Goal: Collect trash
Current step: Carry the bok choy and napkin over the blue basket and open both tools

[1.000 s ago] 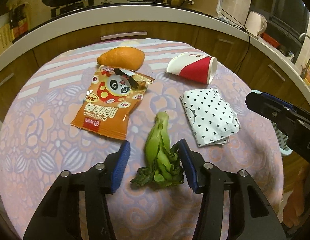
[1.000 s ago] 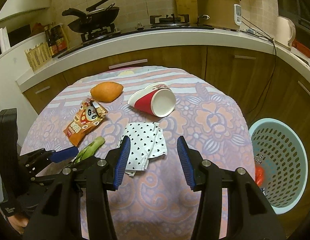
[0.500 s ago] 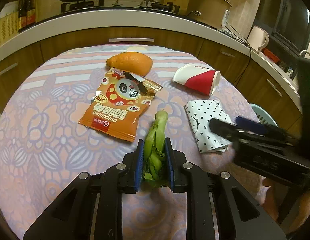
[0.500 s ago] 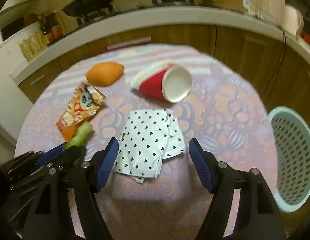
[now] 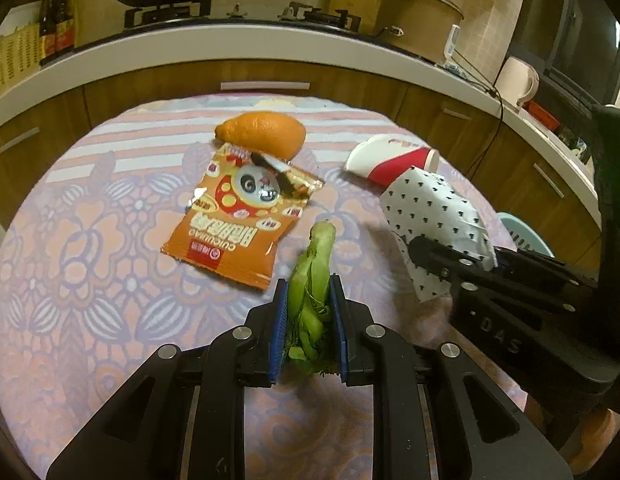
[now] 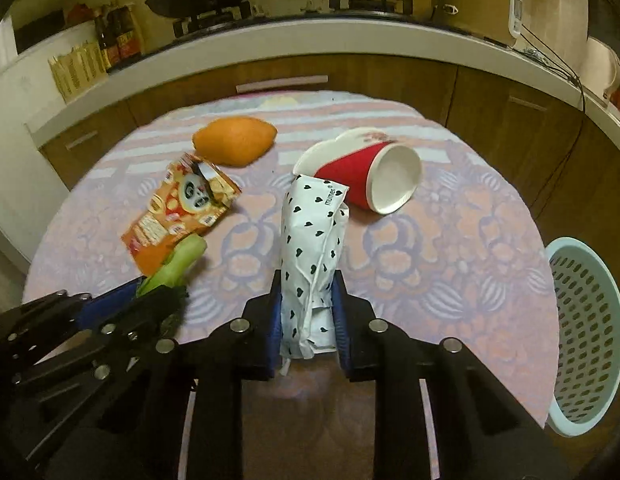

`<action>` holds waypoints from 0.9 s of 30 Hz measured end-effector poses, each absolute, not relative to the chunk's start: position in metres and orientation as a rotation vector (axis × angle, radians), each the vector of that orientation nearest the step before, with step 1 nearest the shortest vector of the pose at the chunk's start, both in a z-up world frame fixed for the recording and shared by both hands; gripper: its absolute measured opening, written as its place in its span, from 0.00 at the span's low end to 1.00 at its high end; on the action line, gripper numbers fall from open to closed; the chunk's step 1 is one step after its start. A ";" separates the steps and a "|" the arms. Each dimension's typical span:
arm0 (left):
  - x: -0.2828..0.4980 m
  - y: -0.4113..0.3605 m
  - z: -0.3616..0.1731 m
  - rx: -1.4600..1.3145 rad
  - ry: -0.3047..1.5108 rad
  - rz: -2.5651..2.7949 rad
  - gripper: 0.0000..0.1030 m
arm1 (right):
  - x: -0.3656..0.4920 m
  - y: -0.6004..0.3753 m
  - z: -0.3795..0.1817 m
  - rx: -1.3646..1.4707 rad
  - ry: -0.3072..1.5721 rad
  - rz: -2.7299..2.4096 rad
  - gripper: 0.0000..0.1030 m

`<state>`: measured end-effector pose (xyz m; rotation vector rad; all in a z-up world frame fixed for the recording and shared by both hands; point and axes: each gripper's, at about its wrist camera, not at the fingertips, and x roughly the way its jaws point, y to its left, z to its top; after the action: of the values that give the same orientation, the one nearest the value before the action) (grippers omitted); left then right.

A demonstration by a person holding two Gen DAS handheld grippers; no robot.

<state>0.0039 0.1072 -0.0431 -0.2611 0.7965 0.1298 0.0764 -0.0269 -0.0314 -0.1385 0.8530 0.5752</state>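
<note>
Glossy foil snack bag (image 5: 246, 220); matt paper cup (image 6: 366, 176); patterned cloth on the surface (image 5: 90, 248); perforated plastic basket (image 6: 590, 332), lower right.

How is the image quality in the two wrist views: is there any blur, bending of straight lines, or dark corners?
Left wrist view: sharp on the green leafy vegetable and orange snack packet; the white countertop edge bows from fisheye distortion; corners go black. Right wrist view: dim warm light, softer, with the orange peel slightly blurred; the pale blue perforated basket looks stretched at the edge.
</note>
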 end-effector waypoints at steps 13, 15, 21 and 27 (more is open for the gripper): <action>0.019 0.059 0.015 -0.174 0.695 0.066 0.18 | 0.079 -0.087 0.037 -0.093 0.692 0.484 0.19; 0.025 0.049 0.021 -0.160 0.687 0.052 0.18 | 0.082 -0.099 0.043 -0.088 0.683 0.463 0.19; 0.044 0.011 0.036 -0.109 0.665 -0.003 0.18 | 0.096 -0.144 0.056 -0.039 0.668 0.378 0.19; 0.065 -0.032 0.046 -0.056 0.651 -0.072 0.18 | 0.111 -0.196 0.060 0.004 0.656 0.281 0.19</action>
<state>0.0654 -0.0316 0.0456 -0.0563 0.6509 -0.0724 0.1115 -0.1959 0.0599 0.0043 0.6557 0.2814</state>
